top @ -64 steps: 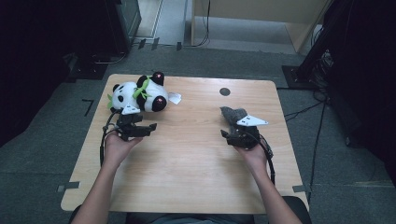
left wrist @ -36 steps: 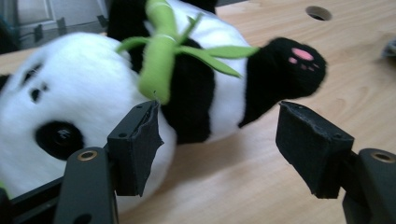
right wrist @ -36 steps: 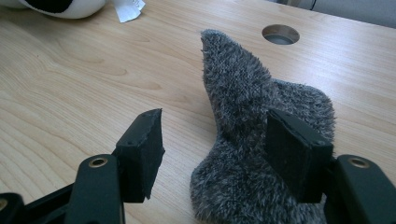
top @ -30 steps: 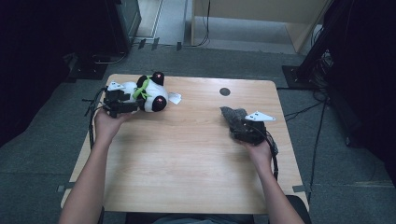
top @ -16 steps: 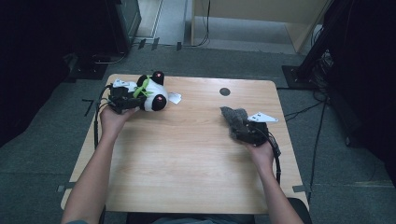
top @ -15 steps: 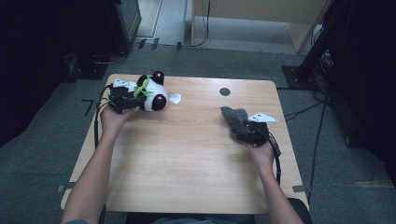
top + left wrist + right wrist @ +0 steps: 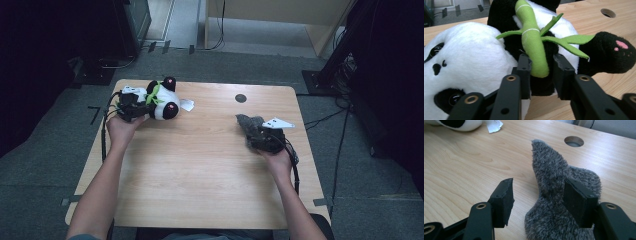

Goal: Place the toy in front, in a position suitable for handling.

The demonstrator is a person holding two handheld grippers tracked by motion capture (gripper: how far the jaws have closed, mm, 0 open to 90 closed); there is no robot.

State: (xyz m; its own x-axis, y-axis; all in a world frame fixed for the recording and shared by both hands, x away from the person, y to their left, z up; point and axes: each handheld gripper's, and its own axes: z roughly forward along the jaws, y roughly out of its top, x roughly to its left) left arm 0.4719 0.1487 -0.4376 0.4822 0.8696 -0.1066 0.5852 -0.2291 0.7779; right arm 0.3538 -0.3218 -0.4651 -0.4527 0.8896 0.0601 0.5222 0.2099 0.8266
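A: Now, left gripper [image 7: 539, 72] state?

B: Jaws have just been closing; they stand narrow around the green bamboo stalk [image 7: 532, 40] sewn to the panda plush [image 7: 162, 97], pads at its lower end. Panda lies on its side at the table's [image 7: 200, 165] far left corner.

A: Right gripper [image 7: 537, 197]?

B: Jaws stand apart. Grey fuzzy sock [image 7: 556, 195] lies flat between them, against the right pad, clear of the left. Sock sits at right, near the table's round hole [image 7: 240, 98].

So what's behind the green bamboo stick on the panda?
Behind the bamboo stick is the panda's black and white fur. The stick's lower end sits between the left hand-held gripper's jaws; the fur directly beneath the stick is covered.
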